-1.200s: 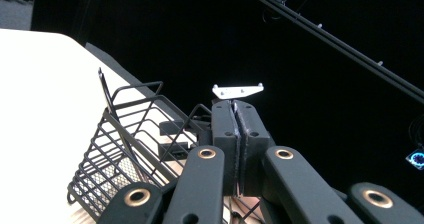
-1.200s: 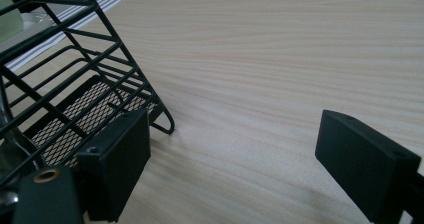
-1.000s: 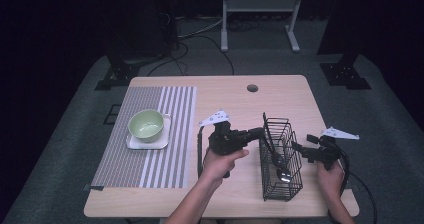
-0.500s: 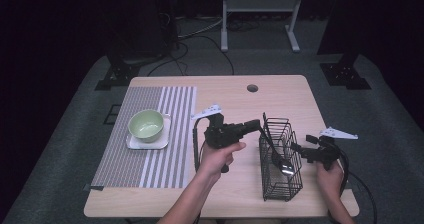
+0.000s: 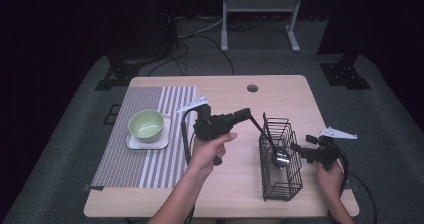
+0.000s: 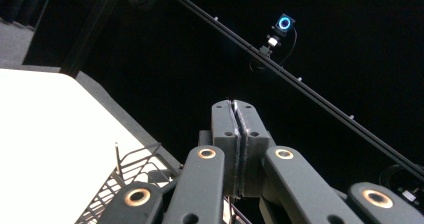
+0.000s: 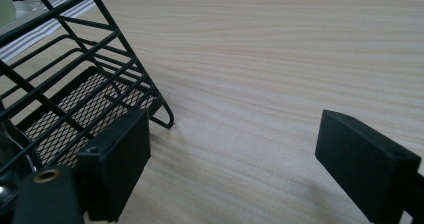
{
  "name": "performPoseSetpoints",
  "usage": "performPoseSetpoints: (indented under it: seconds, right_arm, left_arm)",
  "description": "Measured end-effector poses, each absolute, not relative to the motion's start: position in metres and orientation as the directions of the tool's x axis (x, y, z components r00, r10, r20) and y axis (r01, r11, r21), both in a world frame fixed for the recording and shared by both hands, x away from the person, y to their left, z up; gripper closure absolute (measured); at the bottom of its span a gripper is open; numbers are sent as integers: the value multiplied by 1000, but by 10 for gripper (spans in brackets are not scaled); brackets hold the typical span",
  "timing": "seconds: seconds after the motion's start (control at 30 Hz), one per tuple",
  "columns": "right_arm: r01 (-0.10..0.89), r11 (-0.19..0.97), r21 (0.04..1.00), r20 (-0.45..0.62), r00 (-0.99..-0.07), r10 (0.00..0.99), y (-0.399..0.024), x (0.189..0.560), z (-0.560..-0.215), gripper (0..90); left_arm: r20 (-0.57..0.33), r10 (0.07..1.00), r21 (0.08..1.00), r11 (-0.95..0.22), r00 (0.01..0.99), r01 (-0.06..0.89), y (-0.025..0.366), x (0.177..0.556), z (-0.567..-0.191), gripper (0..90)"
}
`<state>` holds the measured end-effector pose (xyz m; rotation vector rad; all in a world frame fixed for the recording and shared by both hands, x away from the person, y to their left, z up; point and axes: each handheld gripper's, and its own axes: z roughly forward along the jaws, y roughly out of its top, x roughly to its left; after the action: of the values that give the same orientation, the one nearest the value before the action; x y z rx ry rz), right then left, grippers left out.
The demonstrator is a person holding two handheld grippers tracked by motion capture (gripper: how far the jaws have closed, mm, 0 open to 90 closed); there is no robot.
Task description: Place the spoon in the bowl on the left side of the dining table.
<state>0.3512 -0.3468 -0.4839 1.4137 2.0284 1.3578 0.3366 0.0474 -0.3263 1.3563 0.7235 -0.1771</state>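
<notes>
A black wire basket [image 5: 281,196] stands on the wooden table at the right. A spoon [image 5: 280,157] has its silver bowl down in the basket, and its dark handle slants up and left over the rim. My left gripper [image 5: 247,115] is to the left of the basket and above the table, pointing right, shut on the handle's top end. In the left gripper view the jaws [image 6: 234,106] are pressed together, with the basket [image 6: 125,176] below them. My right gripper [image 5: 299,153] is open at the basket's right side. In the right gripper view its jaws [image 7: 235,169] span bare table beside the basket [image 7: 75,59].
A green bowl [image 5: 146,124] sits on a white square plate [image 5: 133,144] on a striped placemat [image 5: 150,171] at the left. A round cable hole [image 5: 252,88] is near the table's far edge. Bare wood lies between the placemat and the basket.
My left gripper has moved left and up, away from the basket, and the spoon's handle now leans further left. The right gripper has stayed where it was.
</notes>
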Motion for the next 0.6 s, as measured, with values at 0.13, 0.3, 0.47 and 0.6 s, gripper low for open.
performPoseSetpoints:
  seconds: [0.13, 0.3, 0.47, 0.6]
  right_arm:
    - [553, 59, 831, 243, -457, 855, -347, 351, -484, 133]
    - [553, 52, 831, 248, -453, 856, -348, 351, -484, 134]
    - [555, 62, 830, 241, -456, 856, -347, 351, -484, 134]
    - [555, 66, 829, 238, -458, 857, -347, 352, -484, 134]
  left_arm:
    - [-558, 301, 829, 235, 773, 507, 54, 337, -324, 893]
    - [-567, 304, 823, 264, 766, 504, 65, 338, -322, 893]
    - [-568, 319, 821, 283, 759, 496, 75, 338, -320, 893]
    - [-569, 328, 820, 296, 754, 490, 84, 338, -319, 893]
